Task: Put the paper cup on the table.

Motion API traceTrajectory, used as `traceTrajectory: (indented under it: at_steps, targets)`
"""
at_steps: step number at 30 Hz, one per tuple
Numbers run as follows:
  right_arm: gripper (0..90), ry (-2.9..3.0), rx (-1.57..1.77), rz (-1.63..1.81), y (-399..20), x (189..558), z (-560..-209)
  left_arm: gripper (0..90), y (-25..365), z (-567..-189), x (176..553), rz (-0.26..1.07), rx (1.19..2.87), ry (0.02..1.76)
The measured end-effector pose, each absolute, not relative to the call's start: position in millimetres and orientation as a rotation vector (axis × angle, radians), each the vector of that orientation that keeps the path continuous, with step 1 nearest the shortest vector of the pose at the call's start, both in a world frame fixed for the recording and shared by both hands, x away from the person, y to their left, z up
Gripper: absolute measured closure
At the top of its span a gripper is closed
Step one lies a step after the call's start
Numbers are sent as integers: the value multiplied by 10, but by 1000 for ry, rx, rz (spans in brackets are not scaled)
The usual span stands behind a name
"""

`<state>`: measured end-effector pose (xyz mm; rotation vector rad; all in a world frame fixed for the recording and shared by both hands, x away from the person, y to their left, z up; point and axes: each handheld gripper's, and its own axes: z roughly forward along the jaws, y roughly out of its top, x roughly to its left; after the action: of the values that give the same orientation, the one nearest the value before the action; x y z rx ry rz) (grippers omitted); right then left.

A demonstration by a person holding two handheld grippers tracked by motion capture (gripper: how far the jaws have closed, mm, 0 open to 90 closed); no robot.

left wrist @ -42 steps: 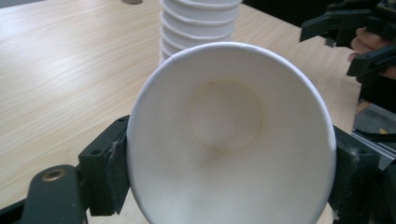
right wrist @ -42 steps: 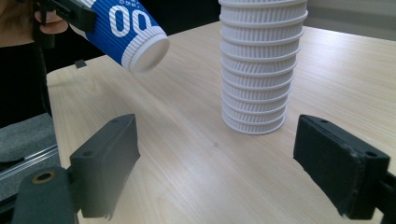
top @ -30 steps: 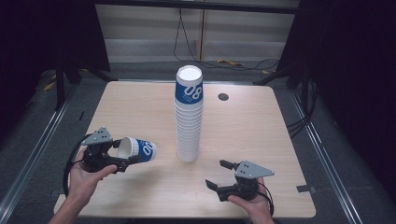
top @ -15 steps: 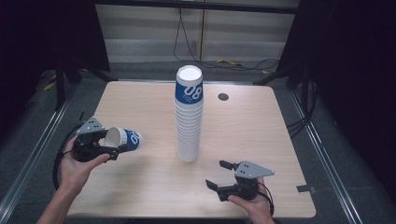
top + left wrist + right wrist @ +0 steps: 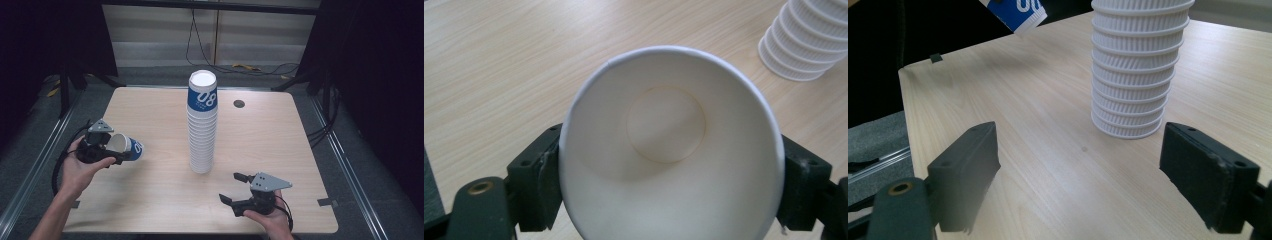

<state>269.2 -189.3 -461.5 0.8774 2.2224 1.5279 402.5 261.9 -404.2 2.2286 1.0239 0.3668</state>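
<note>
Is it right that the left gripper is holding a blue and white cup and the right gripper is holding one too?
Not quite. The left gripper does hold the blue and white cup, but the right gripper holds nothing: in the right gripper view its jaws stand wide apart, short of the cup stack.

Even overhead light is falling on the pale tabletop point(image 5: 150, 200), while the surroundings are sinking into near black at left and right. The cup stack point(image 5: 202, 125) is casting only a faint, soft shadow at its base. In the left gripper view the held cup point(image 5: 669, 150) is glowing milky inside (slightly soft in focus). In the right gripper view the near black claw point(image 5: 1088, 170) pads are blurring, and the far tabletop corner is dimming. The high view is looking grainy.
</note>
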Motion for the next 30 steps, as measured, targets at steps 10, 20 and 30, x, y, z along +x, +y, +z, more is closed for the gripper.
traceTrajectory:
  at_steps: [10,20,30]
  targets:
    - [155,2237,876,1521,-1889,2693,-4629,172,2437,-4141,4245,321,2385,1061]
    - [155,2260,846,1507,-1852,2688,-4643,163,2371,-4169,4468,279,2391,1156]
    - [156,2267,848,1510,-1846,2680,-4656,157,2241,-4277,4598,336,2426,1215]
